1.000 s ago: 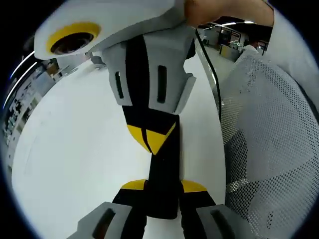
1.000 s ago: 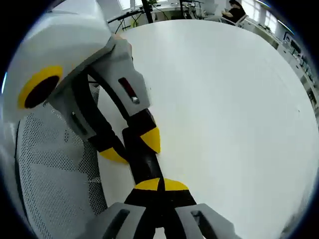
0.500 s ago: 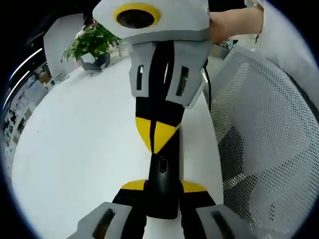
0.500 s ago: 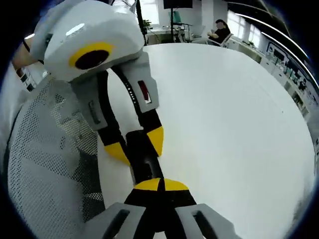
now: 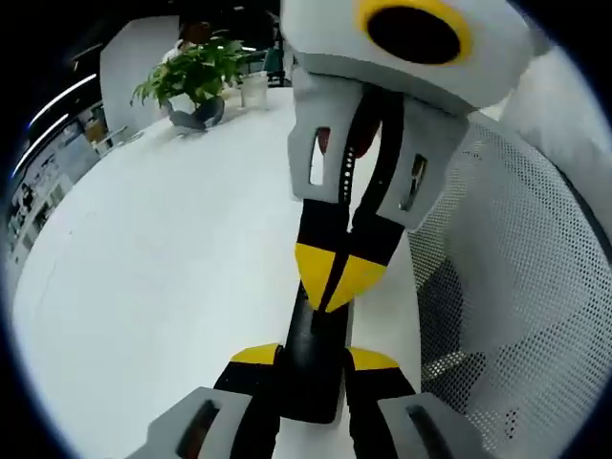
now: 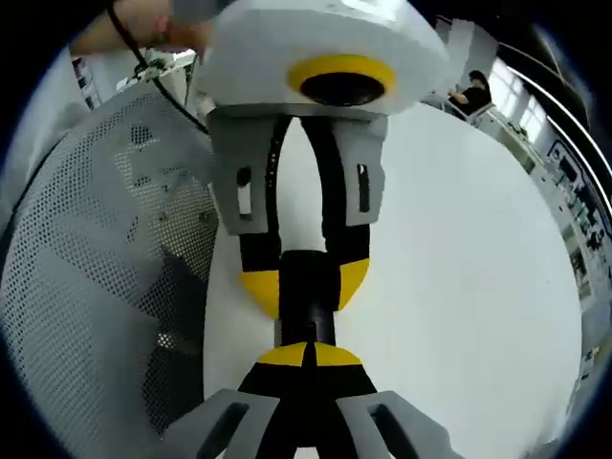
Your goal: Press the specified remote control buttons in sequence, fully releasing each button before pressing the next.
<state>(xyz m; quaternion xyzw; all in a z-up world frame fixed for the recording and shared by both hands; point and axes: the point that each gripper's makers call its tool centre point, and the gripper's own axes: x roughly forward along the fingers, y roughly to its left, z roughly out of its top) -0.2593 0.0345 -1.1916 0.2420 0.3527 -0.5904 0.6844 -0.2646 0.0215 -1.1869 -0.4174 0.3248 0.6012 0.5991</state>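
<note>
Remote control (image 5: 316,354), black and slim, sits clamped between the yellow-tipped fingers (image 5: 254,356) of my left gripper (image 5: 313,359); its body runs straight out from between them, away from the camera, above the white table (image 5: 143,287). My left jaws are closed tight on its near end, one pad on each long side. In the left gripper view my right gripper (image 5: 337,282) comes down from above, its two yellow tips pinched together into a point that meets the remote's top face just past my left fingers. I cannot make out any button under that point.

In the right gripper view the same black remote control (image 6: 306,311) shows as a short dark stretch between the two tools. My right gripper (image 6: 308,356) has its yellow fingertips (image 6: 335,356) drawn together with no gap, holding nothing between them, their joined end touching the remote. Facing me there, the left gripper (image 6: 304,287) grips the remote from both sides, its yellow pads flanking the black body.

A grey mesh chair back (image 6: 105,239) stands beside the table edge, close to both tools. A potted plant (image 5: 196,81) stands on the far side of the table, well apart from the remote.
</note>
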